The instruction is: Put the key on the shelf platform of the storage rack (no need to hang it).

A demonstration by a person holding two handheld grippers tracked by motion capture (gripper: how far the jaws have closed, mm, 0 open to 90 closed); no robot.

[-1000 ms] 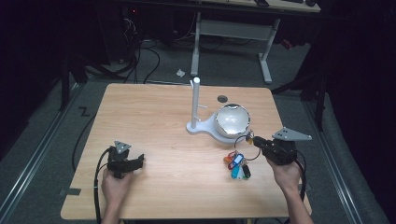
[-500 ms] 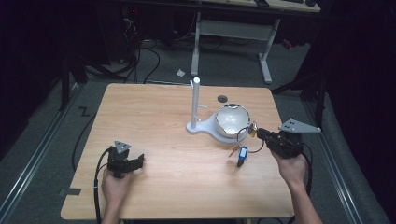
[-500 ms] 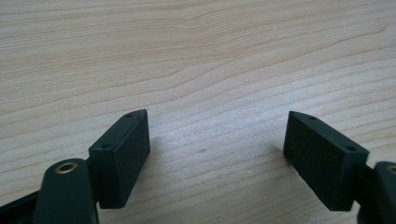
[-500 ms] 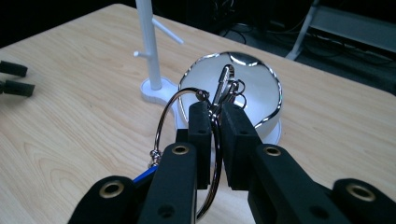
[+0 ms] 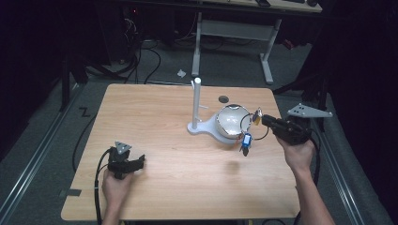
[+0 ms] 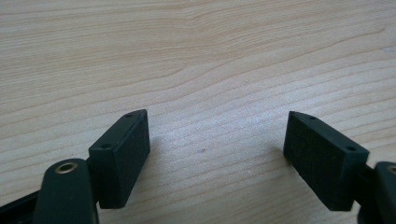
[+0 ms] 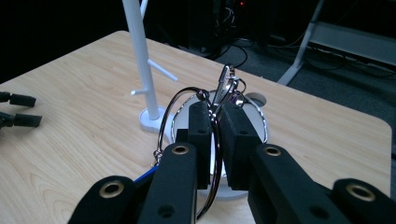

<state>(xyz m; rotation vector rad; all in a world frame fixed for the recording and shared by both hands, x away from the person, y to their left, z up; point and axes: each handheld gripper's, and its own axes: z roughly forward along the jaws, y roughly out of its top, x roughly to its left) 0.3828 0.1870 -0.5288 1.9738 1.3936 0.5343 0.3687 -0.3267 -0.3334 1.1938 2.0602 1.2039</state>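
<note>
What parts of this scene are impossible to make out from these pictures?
- Key bunch, high view: too small to count or tell its keys apart.
- Key ring, right gripper view: its lower part and the blue tag are hidden behind the right gripper.
- Bowl, right gripper view: mostly hidden by the jaws.
- White stand, right gripper view: top cut off by the upper edge.

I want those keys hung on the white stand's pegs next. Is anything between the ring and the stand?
Partly. The right tongs are shut on the key ring, and the white bowl sits on the stand's base, below the line to the white stand. The air above the bowl looks free.
</note>
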